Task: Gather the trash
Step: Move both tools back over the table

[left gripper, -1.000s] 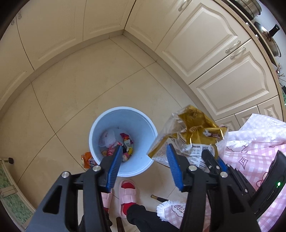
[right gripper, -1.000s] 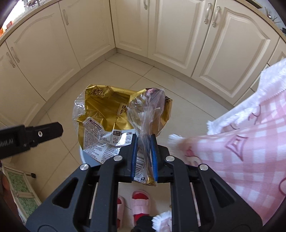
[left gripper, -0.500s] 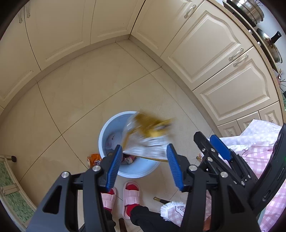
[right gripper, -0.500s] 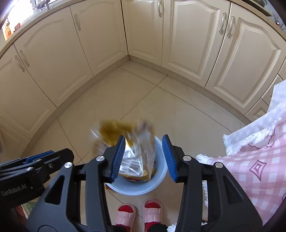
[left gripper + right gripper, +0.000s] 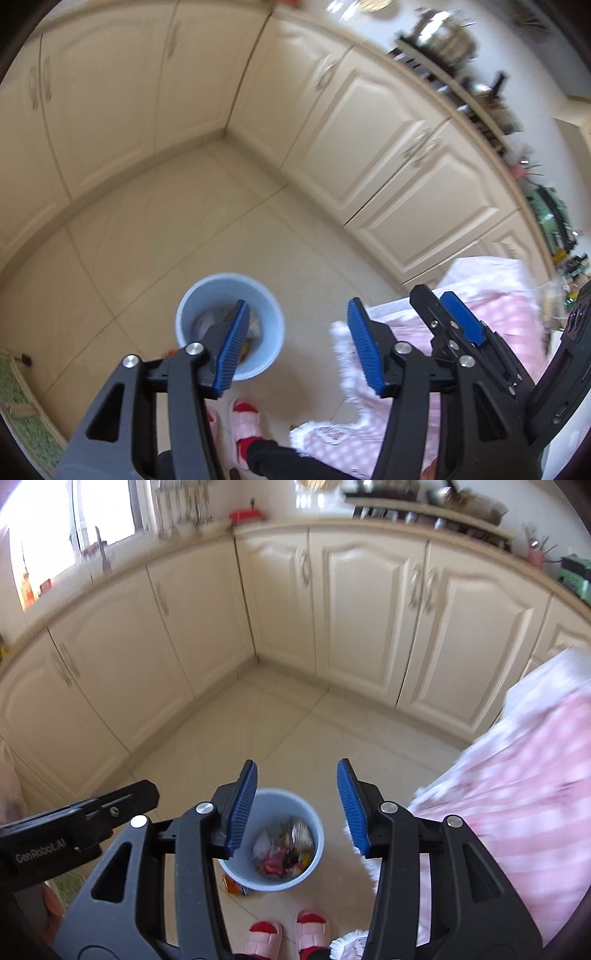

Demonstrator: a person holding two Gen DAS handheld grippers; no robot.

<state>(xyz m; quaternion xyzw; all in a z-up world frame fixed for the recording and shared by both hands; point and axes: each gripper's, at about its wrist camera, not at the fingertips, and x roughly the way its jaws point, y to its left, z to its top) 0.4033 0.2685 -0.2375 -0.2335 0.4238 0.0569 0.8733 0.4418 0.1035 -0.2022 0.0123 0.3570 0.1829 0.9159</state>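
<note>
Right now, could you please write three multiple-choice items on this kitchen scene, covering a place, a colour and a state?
1. Where does the round light-blue plastic bin stand?
A. on the tiled floor
B. on the counter
C. on the pink cloth

2. What colour are the gripper pads?
A. red
B. blue
C. green

3. What is between the right gripper fingers?
A. a gold bag
B. a can
C. nothing

Answers: A, tiles surround the bin; B, the ribbed pads are blue; C, the opening jaws frame only the bin far below.
</note>
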